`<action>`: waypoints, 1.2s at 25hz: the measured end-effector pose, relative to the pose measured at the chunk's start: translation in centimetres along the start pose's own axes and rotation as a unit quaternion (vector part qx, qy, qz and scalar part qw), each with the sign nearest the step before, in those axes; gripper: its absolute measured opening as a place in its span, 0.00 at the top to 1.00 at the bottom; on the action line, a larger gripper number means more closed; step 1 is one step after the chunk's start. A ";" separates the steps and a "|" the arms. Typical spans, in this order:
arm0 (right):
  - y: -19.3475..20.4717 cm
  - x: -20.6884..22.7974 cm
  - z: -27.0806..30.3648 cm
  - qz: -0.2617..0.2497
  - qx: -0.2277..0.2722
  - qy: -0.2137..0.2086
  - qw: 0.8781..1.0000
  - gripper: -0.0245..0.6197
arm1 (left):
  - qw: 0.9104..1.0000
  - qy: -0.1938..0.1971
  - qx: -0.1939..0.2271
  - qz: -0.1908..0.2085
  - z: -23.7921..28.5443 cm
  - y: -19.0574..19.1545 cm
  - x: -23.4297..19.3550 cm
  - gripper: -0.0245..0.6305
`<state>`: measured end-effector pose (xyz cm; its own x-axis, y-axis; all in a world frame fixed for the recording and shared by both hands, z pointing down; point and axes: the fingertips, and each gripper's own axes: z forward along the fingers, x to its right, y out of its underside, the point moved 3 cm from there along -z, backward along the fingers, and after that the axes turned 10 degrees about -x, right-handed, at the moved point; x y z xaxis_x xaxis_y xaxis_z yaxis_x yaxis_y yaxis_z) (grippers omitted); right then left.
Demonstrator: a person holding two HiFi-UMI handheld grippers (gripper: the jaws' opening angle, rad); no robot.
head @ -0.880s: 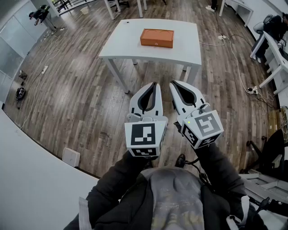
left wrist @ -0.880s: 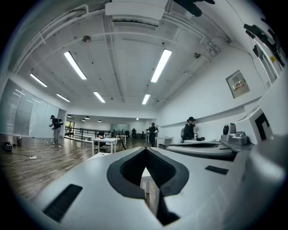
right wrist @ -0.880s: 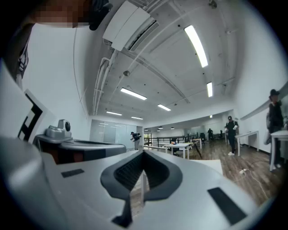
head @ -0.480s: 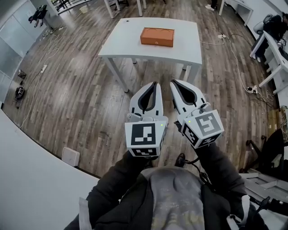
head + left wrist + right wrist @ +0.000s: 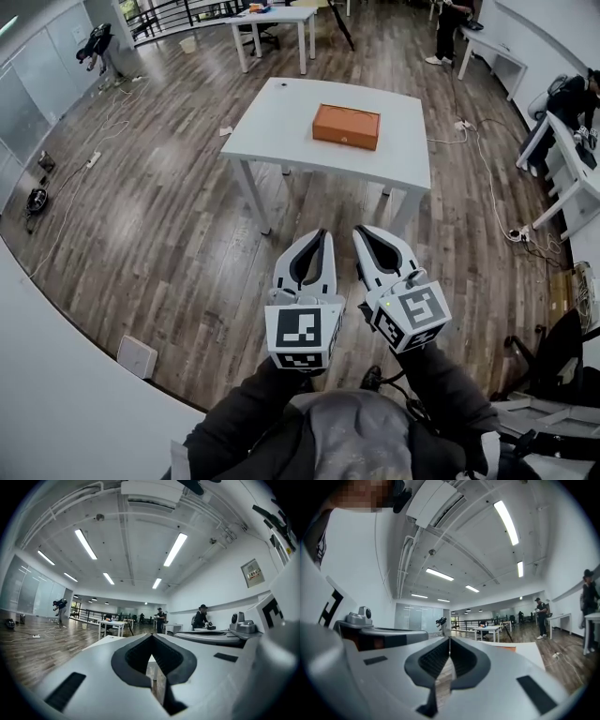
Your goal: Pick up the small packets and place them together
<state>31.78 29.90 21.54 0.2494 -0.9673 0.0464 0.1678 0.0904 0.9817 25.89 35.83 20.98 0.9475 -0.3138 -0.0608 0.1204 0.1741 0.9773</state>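
Fingers, left gripper (image 5: 320,236): closed tip to tip, nothing between them; the left gripper view shows only floor through the gap behind the tips. Fingers, right gripper (image 5: 362,232): likewise closed and empty. Both are held level, side by side, close to the person's chest. Small packets: none can be made out in any view. Orange box (image 5: 346,127): lies on the white table (image 5: 281,122), well ahead of both grippers, and may hold the packets. Wooden floor (image 5: 141,216): lies between person and table. Step in hand: approach, no pick begun. Next move calls for walking up to the table, finding the packets, then opening one gripper.
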 end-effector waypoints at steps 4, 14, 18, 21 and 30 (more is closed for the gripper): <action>0.1 -2.3 1.2 -0.005 0.001 0.010 1.000 0.95 | 1.000 0.007 0.002 -0.004 -1.4 0.5 -2.1 0.96; -0.6 0.6 3.7 -0.010 0.021 0.036 0.999 0.95 | 0.999 0.033 -0.006 -0.016 2.7 1.6 -3.6 0.96; -0.7 3.6 5.5 -0.009 0.025 0.043 0.999 0.95 | 0.999 0.030 -0.019 -0.020 6.1 1.8 -3.7 0.96; -1.0 6.3 7.4 -0.006 0.027 0.041 0.999 0.95 | 0.999 0.024 -0.020 -0.007 9.5 1.0 -3.5 0.96; -1.3 13.1 11.9 -0.005 0.008 0.007 1.000 0.95 | 1.000 0.005 -0.020 -0.006 17.3 -1.0 -2.4 0.96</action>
<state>23.45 14.27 23.11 0.2608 -0.9648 0.0341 0.1557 0.0769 0.9848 18.38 20.26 23.63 0.9489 -0.3069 -0.0737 0.1424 0.2078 0.9678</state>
